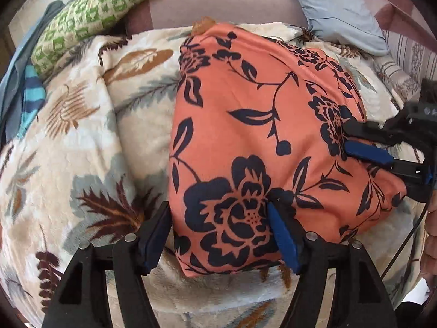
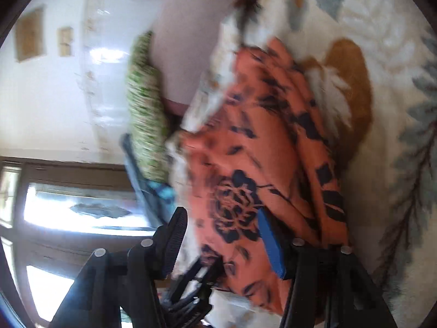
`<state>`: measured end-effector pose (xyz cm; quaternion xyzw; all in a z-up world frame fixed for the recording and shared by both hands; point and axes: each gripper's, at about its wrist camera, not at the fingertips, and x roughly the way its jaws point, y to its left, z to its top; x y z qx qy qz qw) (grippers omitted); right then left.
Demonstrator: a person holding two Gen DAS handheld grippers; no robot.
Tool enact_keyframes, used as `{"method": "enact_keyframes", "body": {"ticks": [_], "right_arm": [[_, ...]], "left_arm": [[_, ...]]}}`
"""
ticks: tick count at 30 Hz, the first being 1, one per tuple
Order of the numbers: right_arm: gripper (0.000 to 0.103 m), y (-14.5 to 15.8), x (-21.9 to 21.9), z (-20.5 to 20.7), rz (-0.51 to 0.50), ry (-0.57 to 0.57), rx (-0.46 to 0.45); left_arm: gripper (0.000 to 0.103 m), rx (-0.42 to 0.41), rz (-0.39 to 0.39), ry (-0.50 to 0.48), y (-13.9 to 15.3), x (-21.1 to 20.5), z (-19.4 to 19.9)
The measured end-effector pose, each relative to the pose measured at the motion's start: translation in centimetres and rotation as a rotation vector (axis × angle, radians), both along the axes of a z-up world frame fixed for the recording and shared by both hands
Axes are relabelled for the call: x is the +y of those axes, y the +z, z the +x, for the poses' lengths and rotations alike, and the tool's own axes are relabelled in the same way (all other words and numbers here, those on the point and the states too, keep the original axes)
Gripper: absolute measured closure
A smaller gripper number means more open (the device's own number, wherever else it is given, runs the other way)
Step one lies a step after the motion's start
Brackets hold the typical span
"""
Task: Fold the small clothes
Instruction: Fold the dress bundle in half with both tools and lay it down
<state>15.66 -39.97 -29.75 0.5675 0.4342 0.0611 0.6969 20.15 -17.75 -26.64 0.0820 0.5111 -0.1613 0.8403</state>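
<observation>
A folded orange garment with a dark floral print (image 1: 254, 142) lies on a cream leaf-patterned blanket (image 1: 82, 150). My left gripper (image 1: 218, 221) is open, its fingers straddling the garment's near left edge. My right gripper (image 1: 347, 136) comes in from the right, its fingers resting at the garment's right edge. In the blurred right wrist view the garment (image 2: 245, 164) sits between the open fingers of the right gripper (image 2: 221, 224), and the left gripper's black frame (image 2: 191, 287) shows low in the picture.
A green-and-cream checked cloth (image 1: 90, 24) lies at the back left beside blue striped fabric (image 1: 32, 95). A light blue pillow (image 1: 338, 8) is at the back right. A window and white wall (image 2: 54, 95) show in the right wrist view.
</observation>
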Motion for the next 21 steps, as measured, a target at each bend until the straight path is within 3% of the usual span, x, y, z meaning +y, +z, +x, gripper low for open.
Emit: {"method": "enact_keyframes", "body": {"ticks": [1, 4, 8, 12, 14, 19, 21], "right_arm": [[0.088, -0.6, -0.3, -0.3, 0.018, -0.027, 0.01], [0.089, -1.1, -0.9, -1.0, 0.086, -0.069, 0.0], [0.088, -0.3, -1.9, -1.6, 0.092, -0.145, -0.057], [0.084, 0.5, -3.5, -2.4, 0.13, -0.216, -0.117], [0.084, 0.8, -4.6, -3.4, 0.154, -0.259, -0.147], [0.084, 0.7, -5.6, -3.6, 0.165, -0.275, -0.137], [0.084, 0.6, -5.7, -3.5, 0.172, -0.268, -0.13]], "left_arm": [[0.029, 0.032, -0.041, 0.024, 0.1, 0.6, 0.4], [0.03, 0.094, -0.1, 0.038, 1.2, 1.3, 1.7], [0.03, -0.013, -0.123, -0.008, 5.0, 0.3, 3.0], [0.03, -0.064, -0.074, -0.008, 7.0, -3.1, 6.2], [0.03, -0.068, -0.031, -0.006, 6.6, -5.6, 8.5], [0.03, 0.016, 0.063, 0.021, 2.8, -10.2, 14.5], [0.023, 0.041, 0.083, 0.034, 1.4, -11.3, 16.3]]}}
